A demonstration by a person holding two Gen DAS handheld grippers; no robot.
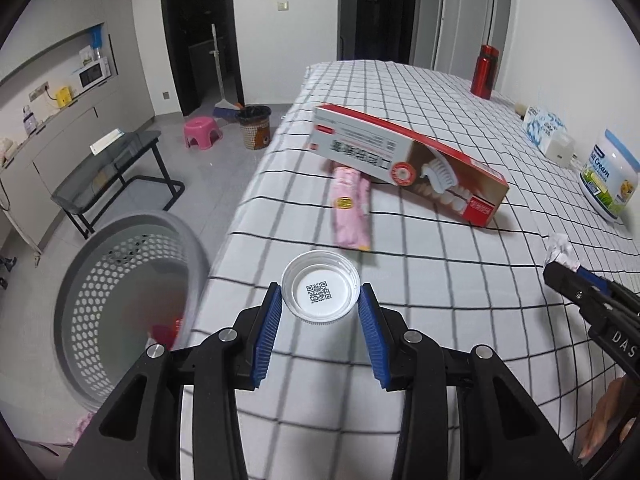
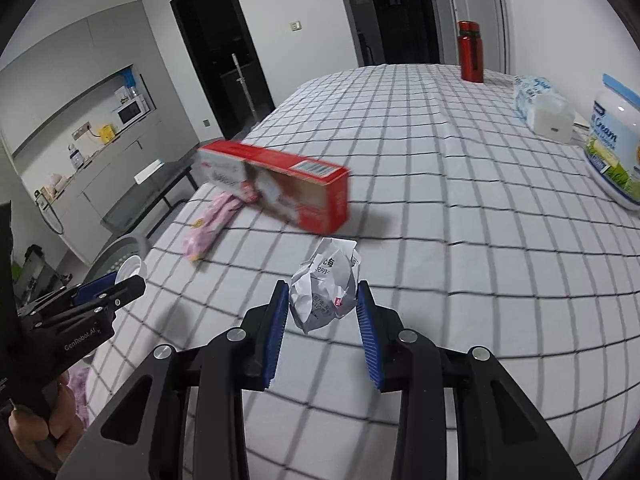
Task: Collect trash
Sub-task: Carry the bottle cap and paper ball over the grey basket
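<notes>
Left gripper [image 1: 320,300] clamps round ribbed plastic cap [image 1: 320,294]; right gripper [image 2: 322,300] clamps crumpled paper [image 2: 326,284].

A white tablecloth [image 1: 440,280] is crossed by a black grid. A white bottle cap [image 1: 320,294] printed with a black QR code, a red toothpaste box [image 1: 408,160] and a pink packet [image 1: 352,208] are shown. A grey perforated basket [image 1: 124,300], a red flask [image 1: 485,71] and blue gripper pads [image 1: 270,320] are also seen.
</notes>
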